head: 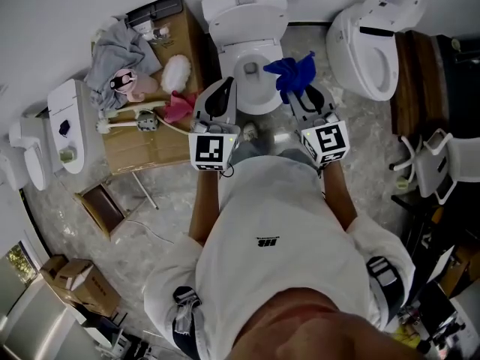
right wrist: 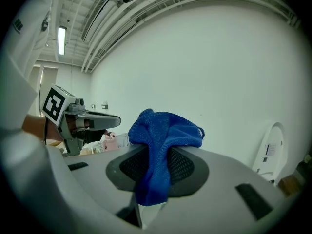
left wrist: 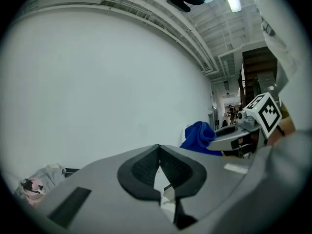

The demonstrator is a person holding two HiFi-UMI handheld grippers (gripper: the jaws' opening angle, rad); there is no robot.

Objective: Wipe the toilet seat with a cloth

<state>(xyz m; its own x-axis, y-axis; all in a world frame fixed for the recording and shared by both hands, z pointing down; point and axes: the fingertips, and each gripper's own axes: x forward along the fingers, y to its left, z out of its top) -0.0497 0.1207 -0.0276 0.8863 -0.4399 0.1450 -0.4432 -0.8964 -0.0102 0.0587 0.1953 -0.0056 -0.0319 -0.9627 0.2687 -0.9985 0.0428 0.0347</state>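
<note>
A white toilet (head: 247,32) stands straight ahead, its bowl and seat ring (head: 251,72) facing me. My right gripper (head: 300,88) is shut on a blue cloth (head: 292,72) and is held up over the right side of the bowl. In the right gripper view the blue cloth (right wrist: 161,145) bunches above the jaws and hangs down between them. My left gripper (head: 221,90) hovers by the bowl's left rim; its jaws (left wrist: 159,167) meet at the tips with nothing in them. Both gripper views point up at a plain white wall.
A second white toilet (head: 375,40) stands to the right. On the left, a cardboard sheet (head: 150,137) holds grey cloth (head: 116,58), a white duster (head: 176,72), a pink cloth (head: 178,107) and a brush (head: 120,122). A white bidet seat (head: 67,126) lies far left.
</note>
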